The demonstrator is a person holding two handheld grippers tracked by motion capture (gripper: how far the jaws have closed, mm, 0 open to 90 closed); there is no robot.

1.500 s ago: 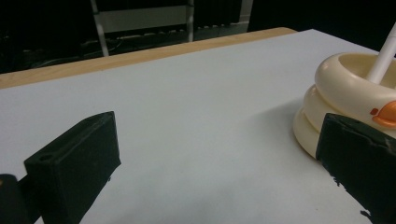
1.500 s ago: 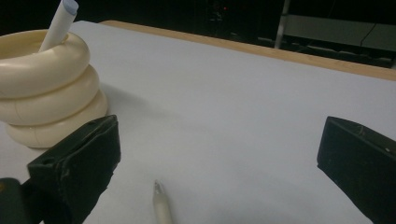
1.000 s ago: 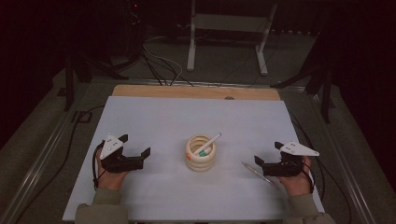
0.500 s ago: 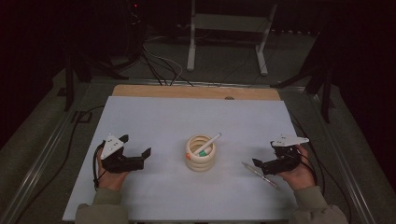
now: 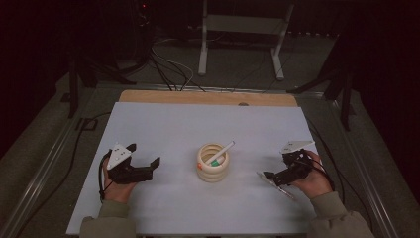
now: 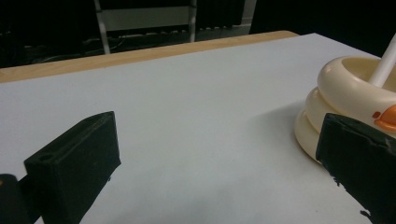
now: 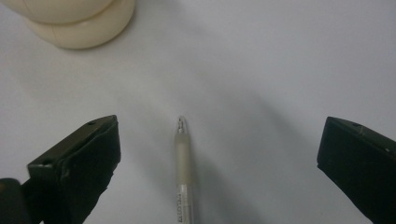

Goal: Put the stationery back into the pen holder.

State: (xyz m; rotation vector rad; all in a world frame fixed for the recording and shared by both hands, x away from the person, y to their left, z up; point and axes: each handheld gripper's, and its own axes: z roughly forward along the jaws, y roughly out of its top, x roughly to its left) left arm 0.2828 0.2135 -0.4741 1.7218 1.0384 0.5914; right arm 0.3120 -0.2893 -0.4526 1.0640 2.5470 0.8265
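A cream holder [image 5: 213,166] built like stacked rings stands mid-table, with a white marker [image 5: 221,152] leaning out of it. A clear pen [image 5: 275,184] lies flat on the white table to its right. My right gripper [image 5: 274,175] is open and tilted down over that pen. In the right gripper view the pen [image 7: 183,177] lies between the wide-apart jaws, its tip toward the holder [image 7: 79,25], and nothing touches it. My left gripper [image 5: 147,161] is open and empty left of the holder. The holder [image 6: 343,95] and marker [image 6: 385,63] show beside its right jaw in the left gripper view.
The white sheet [image 5: 208,124] covers the table, with a wooden strip [image 5: 208,97] along its far edge. Beyond it are cables [image 5: 166,64] and a metal stand [image 5: 242,29] on a dark floor. Cables trail off both table sides.
My right gripper has tipped downward and shifted slightly toward the pen. The left gripper has stayed in place.
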